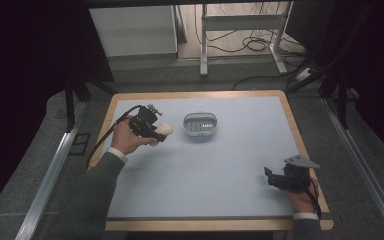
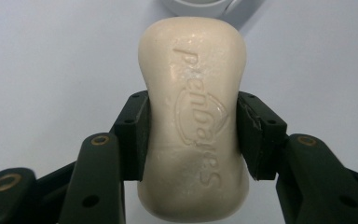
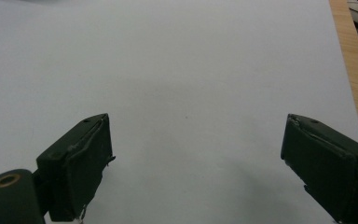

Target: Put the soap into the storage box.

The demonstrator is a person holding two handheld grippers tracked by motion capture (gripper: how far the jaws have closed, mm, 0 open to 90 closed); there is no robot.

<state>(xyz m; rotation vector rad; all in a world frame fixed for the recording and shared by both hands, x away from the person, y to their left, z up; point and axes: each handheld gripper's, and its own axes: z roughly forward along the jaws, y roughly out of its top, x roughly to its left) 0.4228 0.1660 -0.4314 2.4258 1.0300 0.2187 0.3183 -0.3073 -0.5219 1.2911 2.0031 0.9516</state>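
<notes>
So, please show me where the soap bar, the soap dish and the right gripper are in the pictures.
soap bar [image 2: 193,116]: left gripper view, on its embossed top face.
soap dish [image 1: 200,124]: high view, on its ribbed inner floor.
right gripper [image 3: 196,163]: right gripper view, midway between its open fingertips.

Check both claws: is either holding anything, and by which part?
The left claw grips the cream soap bar across its narrowed waist, one jaw on each long side. The right claw is open, holding nothing.
</notes>
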